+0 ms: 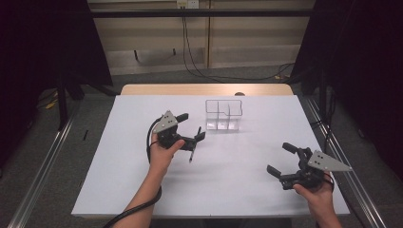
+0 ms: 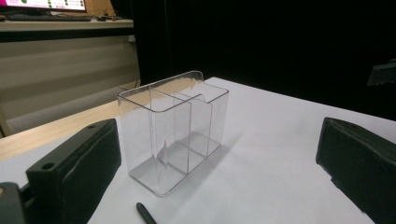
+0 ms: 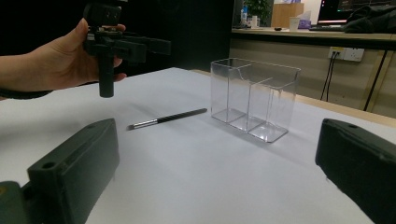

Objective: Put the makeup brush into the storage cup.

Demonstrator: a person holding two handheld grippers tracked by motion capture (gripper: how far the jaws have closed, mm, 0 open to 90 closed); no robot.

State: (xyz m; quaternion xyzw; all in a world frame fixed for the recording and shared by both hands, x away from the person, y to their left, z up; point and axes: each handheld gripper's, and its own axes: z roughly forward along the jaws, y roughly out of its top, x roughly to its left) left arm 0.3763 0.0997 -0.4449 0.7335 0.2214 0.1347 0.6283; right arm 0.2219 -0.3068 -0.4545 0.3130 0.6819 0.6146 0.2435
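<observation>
Brush (image 3: 167, 118) flat on table (image 1: 142, 190), just beside clear organizer (image 1: 224, 114), not yet picked up. Left gripper (image 1: 191, 130) hovers over it, jaws spread, nothing held. Right gripper (image 1: 280, 160) apart, also spread, idle. Organizer compartments unfilled; pickup and placing remain.

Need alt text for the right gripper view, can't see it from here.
A slim black brush lies flat on the white table, just left of an empty clear divided organizer. The left gripper hangs above it, hand-held, beyond the right gripper's open jaws.
</observation>
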